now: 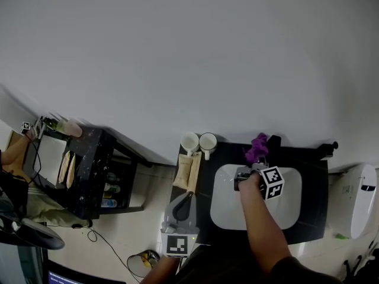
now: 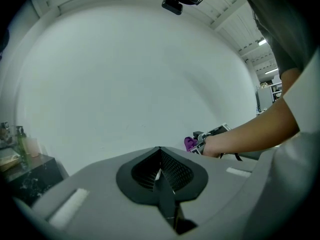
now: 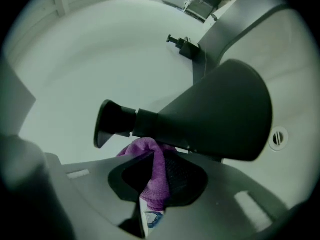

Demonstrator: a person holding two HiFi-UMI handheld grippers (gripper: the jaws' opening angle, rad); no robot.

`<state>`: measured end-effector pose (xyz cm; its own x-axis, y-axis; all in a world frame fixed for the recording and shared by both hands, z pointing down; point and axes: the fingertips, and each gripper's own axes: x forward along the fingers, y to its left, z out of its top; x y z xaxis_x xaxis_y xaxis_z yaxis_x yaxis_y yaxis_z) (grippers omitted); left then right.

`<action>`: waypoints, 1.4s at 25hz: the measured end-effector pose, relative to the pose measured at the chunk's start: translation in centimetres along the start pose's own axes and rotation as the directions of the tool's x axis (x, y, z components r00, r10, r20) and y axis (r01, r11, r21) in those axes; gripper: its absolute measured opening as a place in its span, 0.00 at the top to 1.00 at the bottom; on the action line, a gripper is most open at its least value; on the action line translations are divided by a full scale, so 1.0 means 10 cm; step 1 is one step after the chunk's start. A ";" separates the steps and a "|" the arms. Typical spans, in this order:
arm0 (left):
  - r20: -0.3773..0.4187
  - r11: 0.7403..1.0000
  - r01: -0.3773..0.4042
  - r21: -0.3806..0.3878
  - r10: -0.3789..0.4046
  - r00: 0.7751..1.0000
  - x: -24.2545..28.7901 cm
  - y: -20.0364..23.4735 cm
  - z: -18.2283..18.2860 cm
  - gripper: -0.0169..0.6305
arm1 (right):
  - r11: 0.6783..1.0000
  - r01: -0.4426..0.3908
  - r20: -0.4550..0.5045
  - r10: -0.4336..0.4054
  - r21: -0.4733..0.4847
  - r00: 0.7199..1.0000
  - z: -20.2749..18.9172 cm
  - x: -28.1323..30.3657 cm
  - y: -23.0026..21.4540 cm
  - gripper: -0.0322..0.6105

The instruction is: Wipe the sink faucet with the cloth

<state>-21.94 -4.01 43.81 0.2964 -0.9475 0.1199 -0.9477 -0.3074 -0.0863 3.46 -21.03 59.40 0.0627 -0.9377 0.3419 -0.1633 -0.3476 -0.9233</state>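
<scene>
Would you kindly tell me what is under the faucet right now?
The purple cloth, clamped in the right gripper, sits under the faucet; the faucet hides its top.

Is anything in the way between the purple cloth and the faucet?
No, nothing visible is. The right hand-held gripper is shut on the purple cloth, and the top of the cloth sits right up against the underside of the dark faucet, with no gap or object showing between them.

I'm looking down on a washroom corner: a white sink [image 1: 228,213] set in a black counter [image 1: 312,200], two mugs [image 1: 208,141] by the wall, and what looks like a toilet [image 1: 359,197] alongside. A loose cable [image 1: 98,236] on the floor makes it feel like a test setup.
</scene>
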 end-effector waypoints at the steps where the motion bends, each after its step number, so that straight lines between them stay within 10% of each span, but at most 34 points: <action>1: -0.002 1.000 -0.002 -0.001 0.002 1.000 0.01 0.03 0.00 0.95 | 1.000 0.001 0.012 -0.001 0.004 1.000 0.01 0.02 -0.03 0.86; 21: -0.044 0.999 -0.039 -0.002 0.039 0.998 0.10 0.14 0.00 0.95 | 0.987 0.125 0.105 -0.135 0.097 0.985 -0.13 0.25 -0.82 0.86; 35: -0.022 0.998 -0.057 -0.029 0.056 0.998 -0.07 -0.15 0.12 0.95 | 0.993 -0.050 -0.052 0.056 0.106 0.997 -0.33 0.01 -0.41 0.86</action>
<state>-20.59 -3.02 42.65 0.2398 -0.9611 0.1368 -0.9661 -0.2501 -0.0638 0.92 -19.71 63.81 0.0026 -0.9546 0.2980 -0.0606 -0.2976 -0.9528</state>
